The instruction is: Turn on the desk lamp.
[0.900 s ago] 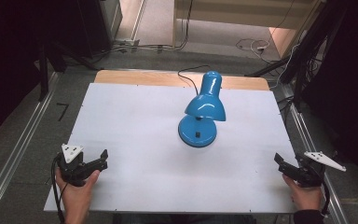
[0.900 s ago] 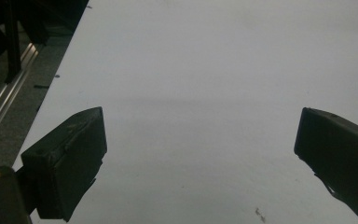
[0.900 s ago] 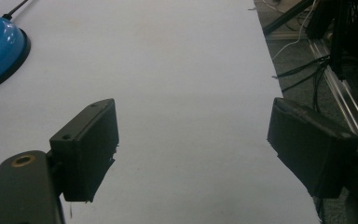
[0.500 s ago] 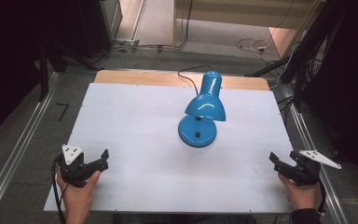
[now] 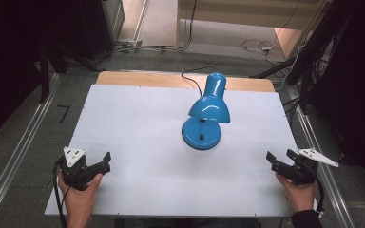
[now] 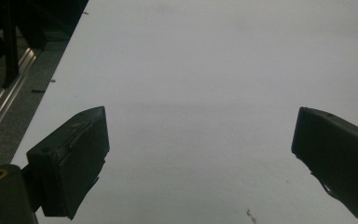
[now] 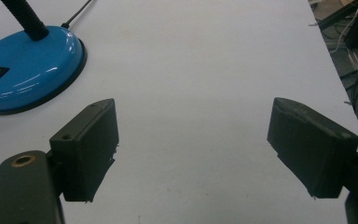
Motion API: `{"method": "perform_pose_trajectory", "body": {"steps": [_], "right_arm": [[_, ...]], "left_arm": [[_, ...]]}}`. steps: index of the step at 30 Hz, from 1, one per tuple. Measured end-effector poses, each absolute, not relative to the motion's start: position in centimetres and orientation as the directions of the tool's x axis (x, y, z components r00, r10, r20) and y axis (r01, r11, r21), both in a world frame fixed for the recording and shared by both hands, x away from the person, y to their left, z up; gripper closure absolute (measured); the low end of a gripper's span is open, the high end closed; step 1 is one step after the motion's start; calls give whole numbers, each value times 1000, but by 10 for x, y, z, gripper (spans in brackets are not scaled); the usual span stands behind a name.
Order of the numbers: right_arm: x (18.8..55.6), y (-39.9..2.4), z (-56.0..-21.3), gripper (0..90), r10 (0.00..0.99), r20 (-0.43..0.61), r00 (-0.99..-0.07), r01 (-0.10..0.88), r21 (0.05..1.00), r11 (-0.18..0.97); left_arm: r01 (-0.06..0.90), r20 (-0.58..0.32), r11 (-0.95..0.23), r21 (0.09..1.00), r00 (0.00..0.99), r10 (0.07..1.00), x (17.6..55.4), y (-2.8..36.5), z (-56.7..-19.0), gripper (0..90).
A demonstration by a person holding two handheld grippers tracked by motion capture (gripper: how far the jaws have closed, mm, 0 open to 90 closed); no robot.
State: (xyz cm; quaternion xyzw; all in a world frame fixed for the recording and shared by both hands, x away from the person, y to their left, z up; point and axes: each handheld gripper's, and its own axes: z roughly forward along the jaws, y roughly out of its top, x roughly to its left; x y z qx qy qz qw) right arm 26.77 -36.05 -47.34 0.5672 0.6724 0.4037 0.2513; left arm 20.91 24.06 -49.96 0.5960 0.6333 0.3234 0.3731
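A blue desk lamp (image 5: 208, 110) stands on the white table (image 5: 138, 123), right of centre, its shade bent over its round base (image 5: 201, 134). That base (image 7: 25, 67), with a black switch and the foot of a black neck, sits at the upper left of the right gripper view. My left gripper (image 5: 105, 161) rests open near the front left corner, held by a hand, nothing between its jaws (image 6: 200, 154). Near the front right edge my right gripper (image 5: 278, 162) is open too, empty (image 7: 193, 140), well apart from the lamp.
The lamp's black cable (image 5: 192, 78) runs off the back over a wooden strip (image 5: 147, 80). Metal rails (image 5: 19, 152) flank the table on both sides. More cables (image 5: 256, 46) lie on the floor behind.
My right gripper has slid a little to the left, onto the table's front right edge. The left gripper and the lamp stay where they were.
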Motion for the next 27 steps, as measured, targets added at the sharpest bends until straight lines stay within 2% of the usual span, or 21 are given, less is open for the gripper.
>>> {"method": "perform_pose_trajectory", "body": {"steps": [27], "right_arm": [[282,-321,-472,151,941,110,-319,556,826,92]], "left_arm": [[512,-97,87,854,-6,995,209,241,-500,47]]}}
